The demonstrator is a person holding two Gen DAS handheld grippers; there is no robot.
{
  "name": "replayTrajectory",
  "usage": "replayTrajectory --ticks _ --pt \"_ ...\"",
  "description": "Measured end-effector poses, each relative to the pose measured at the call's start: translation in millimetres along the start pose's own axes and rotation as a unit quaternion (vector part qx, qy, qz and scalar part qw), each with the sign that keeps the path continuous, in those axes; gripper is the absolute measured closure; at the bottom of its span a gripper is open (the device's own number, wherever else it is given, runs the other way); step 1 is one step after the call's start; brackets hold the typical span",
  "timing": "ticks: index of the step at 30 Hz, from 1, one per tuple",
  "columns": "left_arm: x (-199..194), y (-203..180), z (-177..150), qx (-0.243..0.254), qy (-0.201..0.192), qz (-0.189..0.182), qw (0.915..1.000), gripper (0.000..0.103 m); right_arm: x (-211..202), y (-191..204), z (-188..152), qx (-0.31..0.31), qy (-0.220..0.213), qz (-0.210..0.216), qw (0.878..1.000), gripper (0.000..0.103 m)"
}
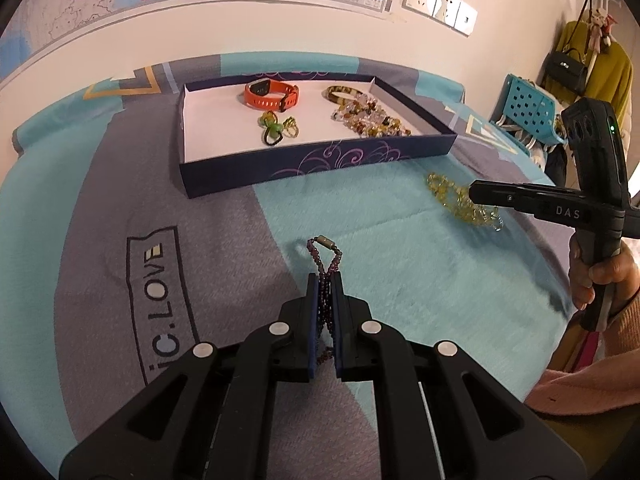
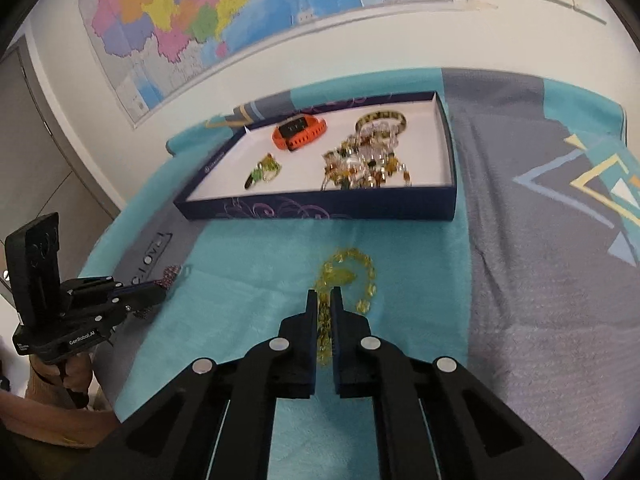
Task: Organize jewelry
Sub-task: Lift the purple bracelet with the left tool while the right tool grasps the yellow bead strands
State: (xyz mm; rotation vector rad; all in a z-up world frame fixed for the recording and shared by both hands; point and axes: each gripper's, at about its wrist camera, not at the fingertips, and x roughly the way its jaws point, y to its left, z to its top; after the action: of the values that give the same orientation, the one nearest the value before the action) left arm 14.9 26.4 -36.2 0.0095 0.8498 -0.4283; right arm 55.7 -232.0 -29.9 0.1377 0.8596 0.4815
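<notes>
Left tongs (image 1: 325, 280) pinch your purple necklace (image 1: 326, 264); right tongs (image 2: 325, 294) clamp the yellow necklace (image 2: 348, 276), both on the blanket (image 1: 392, 248) near the far tray (image 1: 312, 160).

A purple beaded chain (image 1: 326, 280) is pinched at lower centre; a yellow beaded bracelet (image 2: 352, 280) is clamped at centre frame
</notes>
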Motion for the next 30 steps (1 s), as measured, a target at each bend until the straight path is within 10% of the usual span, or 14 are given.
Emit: replayTrajectory --ticks 30 --pt "-16 -3 43 0.015 -0.048 -0.009 0.9987 0.097 -79 15 71 -0.011 -0.136 0.063 0.989 0.098"
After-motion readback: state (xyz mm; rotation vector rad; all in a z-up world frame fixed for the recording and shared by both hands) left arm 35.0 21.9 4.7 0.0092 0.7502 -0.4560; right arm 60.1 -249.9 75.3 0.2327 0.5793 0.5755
